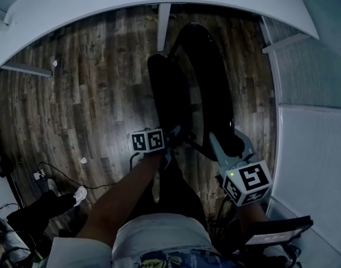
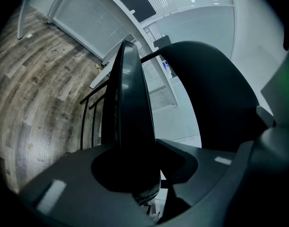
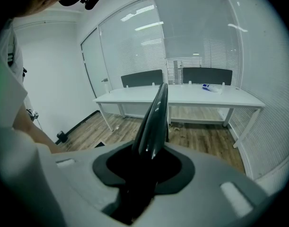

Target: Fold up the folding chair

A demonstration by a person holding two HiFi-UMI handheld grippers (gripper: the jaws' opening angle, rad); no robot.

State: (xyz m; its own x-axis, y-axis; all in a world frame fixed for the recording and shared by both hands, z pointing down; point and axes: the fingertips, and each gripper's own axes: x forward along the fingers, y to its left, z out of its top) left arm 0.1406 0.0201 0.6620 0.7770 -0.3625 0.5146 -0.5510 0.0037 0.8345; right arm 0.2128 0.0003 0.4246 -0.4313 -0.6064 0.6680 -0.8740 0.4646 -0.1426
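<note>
Wood floor point(image 1: 75, 94), chair point(image 1: 210, 77) looks part-folded: left gripper point(image 1: 171, 144) clamps tipped-up seat point(image 1: 166, 94), right gripper point(image 1: 219, 145) clamps back point(image 3: 153, 117), gap betw. them left to close.

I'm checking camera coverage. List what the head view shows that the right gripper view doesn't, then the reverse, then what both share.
Head view only: the left gripper, gripping the chair, and cables on the floor.

Right gripper view only: two far chairs behind the table, and a door.

Both: the chair, the right gripper shut on its edge, the white table and the wood floor.
</note>
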